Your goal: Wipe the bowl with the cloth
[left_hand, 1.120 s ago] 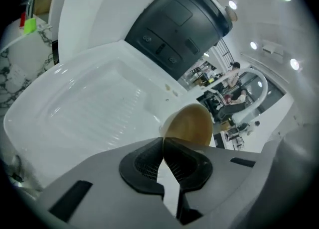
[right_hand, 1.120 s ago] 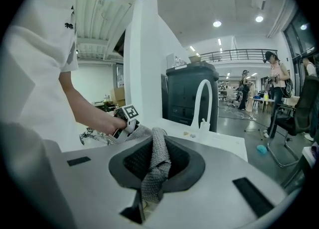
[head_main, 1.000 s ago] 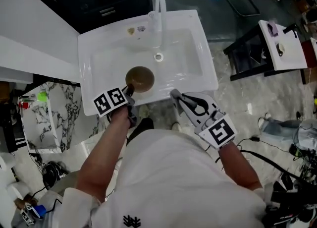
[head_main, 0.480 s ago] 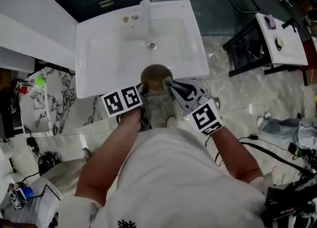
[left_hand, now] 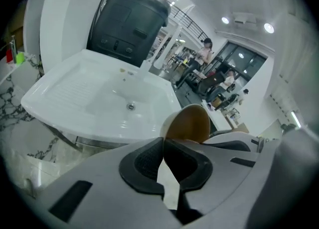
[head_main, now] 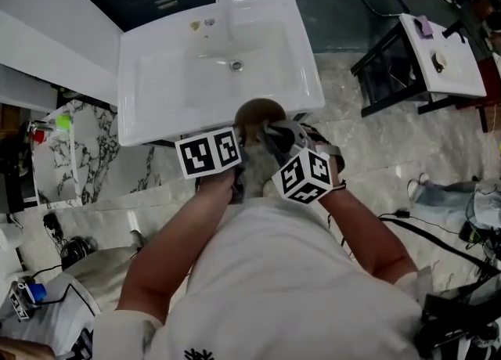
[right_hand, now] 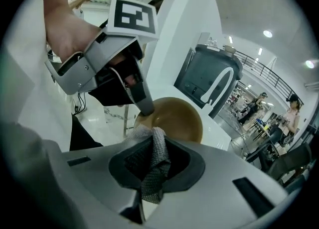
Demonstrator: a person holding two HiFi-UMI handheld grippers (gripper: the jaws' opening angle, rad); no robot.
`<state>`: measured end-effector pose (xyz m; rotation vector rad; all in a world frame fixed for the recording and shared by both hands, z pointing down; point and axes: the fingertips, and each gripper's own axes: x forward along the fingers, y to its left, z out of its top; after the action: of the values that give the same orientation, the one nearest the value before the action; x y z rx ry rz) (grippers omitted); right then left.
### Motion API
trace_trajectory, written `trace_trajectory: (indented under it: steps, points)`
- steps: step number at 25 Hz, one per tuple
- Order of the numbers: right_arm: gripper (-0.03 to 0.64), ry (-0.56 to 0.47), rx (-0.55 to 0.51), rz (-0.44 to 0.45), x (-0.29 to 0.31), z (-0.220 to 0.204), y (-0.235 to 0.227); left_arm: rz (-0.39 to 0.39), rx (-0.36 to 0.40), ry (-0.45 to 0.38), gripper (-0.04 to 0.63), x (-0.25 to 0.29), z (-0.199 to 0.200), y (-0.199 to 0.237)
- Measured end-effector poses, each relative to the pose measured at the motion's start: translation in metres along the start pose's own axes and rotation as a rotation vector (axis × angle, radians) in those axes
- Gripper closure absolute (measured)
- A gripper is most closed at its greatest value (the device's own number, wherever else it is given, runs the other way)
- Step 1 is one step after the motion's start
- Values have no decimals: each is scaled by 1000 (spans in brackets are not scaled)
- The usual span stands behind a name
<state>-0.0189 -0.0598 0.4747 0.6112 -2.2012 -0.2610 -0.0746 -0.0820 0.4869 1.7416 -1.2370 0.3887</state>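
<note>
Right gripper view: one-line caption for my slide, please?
Right claw pinching the grey cloth, held up to the brown bowl that the left claw grips by its rim.

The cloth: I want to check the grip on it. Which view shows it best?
The right gripper view: the grey cloth sits pinched in the right gripper, near the bowl. The head and left gripper views show none of it.

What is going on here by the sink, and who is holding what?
A person works with two hand-held grippers at a white sink. The left gripper is shut on the rim of a brown bowl, held just off the sink's front edge. The right gripper is shut on a grey mesh cloth, right beside the bowl. Whether the cloth touches it is unclear.
</note>
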Motion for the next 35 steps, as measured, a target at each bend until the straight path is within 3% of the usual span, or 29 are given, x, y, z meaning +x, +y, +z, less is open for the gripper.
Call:
trace_trajectory:
  steps: [6,18,26,35]
  points:
    - [580,-19,-42,40,-1,17,13,-16,64,42,577,1,-9,-13]
    - [580,-38,-189,-101,-15,40,-7,-41,130,106,577,-1,-30,-25]
    - [580,39,-221,-176,-23,18,-17,-33,126,94,577,-3,-35,-20]
    - [580,133,-237,-118,-18,-16,1,-21,99,72,577,0,-31,-16]
